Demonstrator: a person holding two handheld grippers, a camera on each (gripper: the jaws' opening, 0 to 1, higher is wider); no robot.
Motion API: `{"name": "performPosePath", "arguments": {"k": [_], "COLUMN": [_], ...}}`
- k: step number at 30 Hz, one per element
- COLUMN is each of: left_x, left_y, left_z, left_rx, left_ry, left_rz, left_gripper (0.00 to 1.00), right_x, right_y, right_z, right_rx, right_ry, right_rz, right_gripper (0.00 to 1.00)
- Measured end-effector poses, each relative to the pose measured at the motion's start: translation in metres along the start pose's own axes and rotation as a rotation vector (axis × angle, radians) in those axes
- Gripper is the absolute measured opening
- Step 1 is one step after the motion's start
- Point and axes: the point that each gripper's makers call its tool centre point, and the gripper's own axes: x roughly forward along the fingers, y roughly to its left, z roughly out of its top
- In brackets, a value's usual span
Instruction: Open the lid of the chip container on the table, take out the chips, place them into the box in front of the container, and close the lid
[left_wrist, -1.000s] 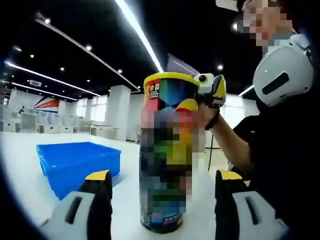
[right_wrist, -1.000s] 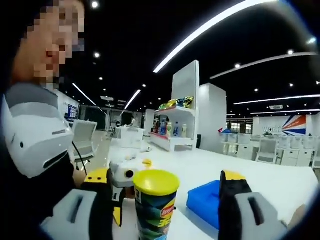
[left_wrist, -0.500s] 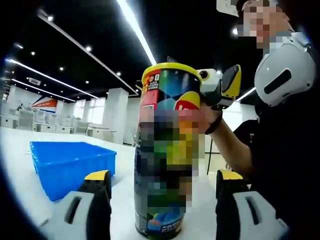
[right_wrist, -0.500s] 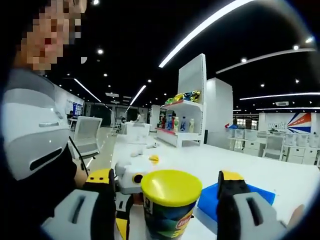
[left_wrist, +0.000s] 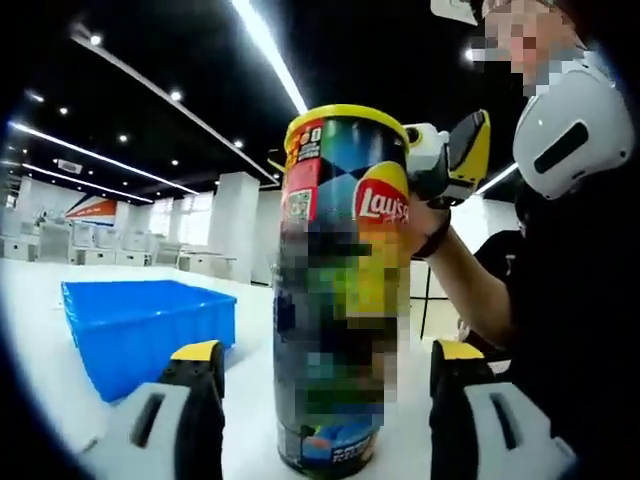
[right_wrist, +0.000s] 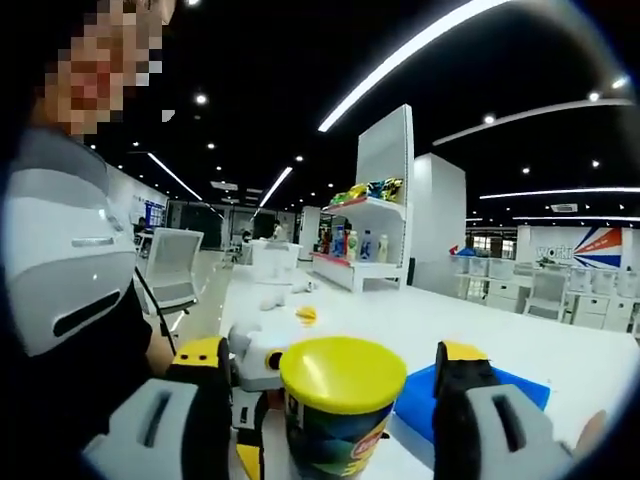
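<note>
Right gripper (right_wrist: 325, 410) has closed in around the lid (right_wrist: 342, 372), jaws spread either side; left gripper (left_wrist: 320, 420) spread around the can (left_wrist: 340, 300) mid-table, beside the box (left_wrist: 140, 325). Lid on; we're set to pinch.

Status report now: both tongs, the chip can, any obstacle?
Left tongs open, astride chip can. Right tongs open around its yellow lid, lid still on. Blue box beside can; nothing blocking.

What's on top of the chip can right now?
A yellow plastic lid sits closed on the tall printed chip can. The chips inside cannot be seen; the lid and wall cover them.
</note>
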Motion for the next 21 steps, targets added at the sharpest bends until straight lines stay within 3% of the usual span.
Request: {"name": "performPosePath", "arguments": {"k": [9,10,11,12,13,21], "left_x": [-0.002,-0.003,-0.002,-0.004,0.001,-0.004], "left_y": [0.004,0.005,-0.007,-0.005,-0.002,0.003], "left_z": [-0.002,-0.006,-0.01,-0.013,-0.003,-0.011], "left_rx": [-0.022,-0.02,-0.046,-0.043,-0.009,0.01], "left_ry": [-0.007,0.015,0.042,0.069,0.023,0.03], "left_rz": [0.003,0.01,-0.053,-0.041,0.018,0.007], "left_gripper": [0.76,0.67,0.49,0.47,0.47,0.47], "right_x": [-0.001,-0.001,-0.001,-0.001,-0.001,0.0], "right_y": [-0.003,-0.003,-0.003,-0.003,-0.003,-0.003], "right_z": [-0.003,-0.002,-0.002,-0.002,-0.002,-0.004], "right_rx": [-0.003,-0.003,-0.003,-0.003,-0.003,-0.002], "right_ry": [0.004,0.002,0.001,0.001,-0.001,-0.004], "right_rz": [-0.009,-0.01,-0.01,-0.01,-0.01,-0.011], "right_gripper": [0.77,0.77,0.77,0.77,0.77,0.75]}}
